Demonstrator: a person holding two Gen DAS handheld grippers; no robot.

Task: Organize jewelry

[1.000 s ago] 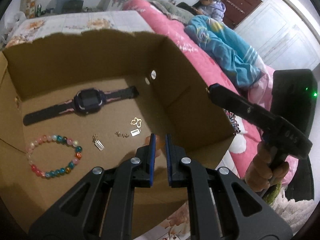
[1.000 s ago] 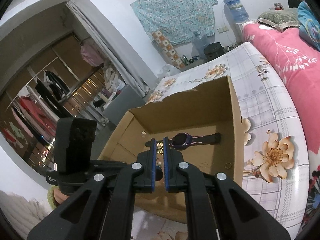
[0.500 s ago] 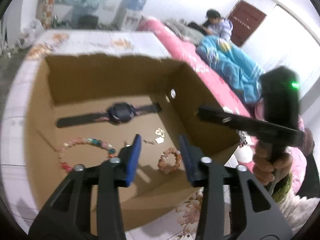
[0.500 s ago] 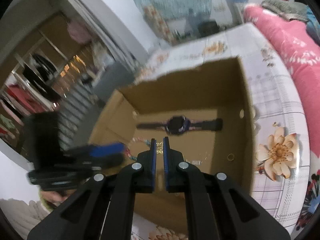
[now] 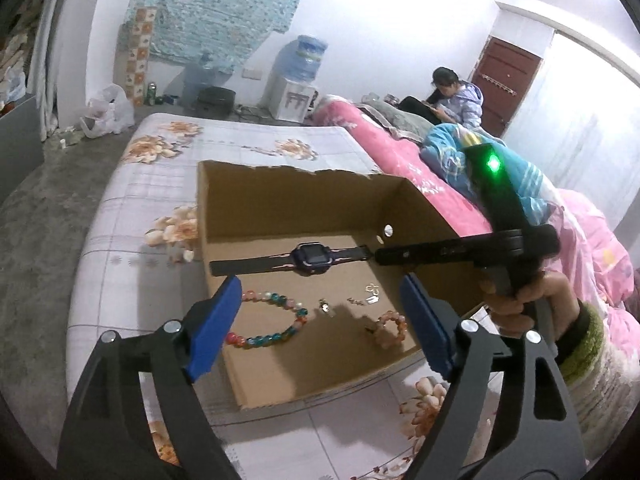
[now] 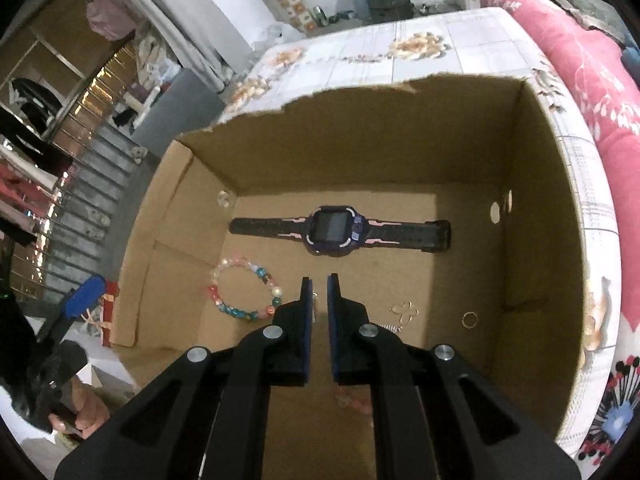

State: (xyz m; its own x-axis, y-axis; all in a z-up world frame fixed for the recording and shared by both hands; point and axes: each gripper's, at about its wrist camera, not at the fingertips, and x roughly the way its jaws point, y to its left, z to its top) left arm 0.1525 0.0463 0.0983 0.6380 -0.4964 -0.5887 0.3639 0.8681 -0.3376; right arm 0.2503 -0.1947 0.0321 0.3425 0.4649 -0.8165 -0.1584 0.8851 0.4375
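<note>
**Jewelry Sits in a Cardboard Box on the Bed**

Flowers cover the white bed sheet (image 5: pixel 248 148), and a pink blanket (image 5: pixel 400 156) lies along one side of the bed. At the far end of the room stand a water dispenser (image 5: pixel 298 76) and a dark red door (image 5: pixel 506 84). A person in a light jacket (image 5: pixel 460 98) sits on the bed, far back.

An open cardboard box (image 5: pixel 280 196) rests on the sheet. Its back edge is torn and bumpy. A dark smartwatch (image 6: pixel 334 232) with pink marks on its strap lies flat across the back of the box floor. In front of it, to the left, lies a colorful bead bracelet (image 6: pixel 244 288). A small peach bead bracelet (image 5: pixel 390 326) lies near the front wall. A gold butterfly charm (image 6: pixel 404 310) and a little gold ring (image 6: pixel 469 319) lie on the floor too, apart from each other. Some tiny silver bits (image 5: pixel 370 300) sit near the butterfly.

The left gripper (image 5: pixel 320 320) hangs over the front of the box. Its blue fingers (image 5: pixel 216 320) are far apart and are opening more. Nothing is held between them; the box floor and the bracelets show through the gap.

The right gripper (image 6: pixel 319 304) points down into the box. Its jaws are almost closed, with only a thin gap. A tiny silver thing peeks out in that gap, but I cannot tell if the pads pinch it. A hand (image 5: pixel 524 300) in a green cuff holds this gripper.
</note>
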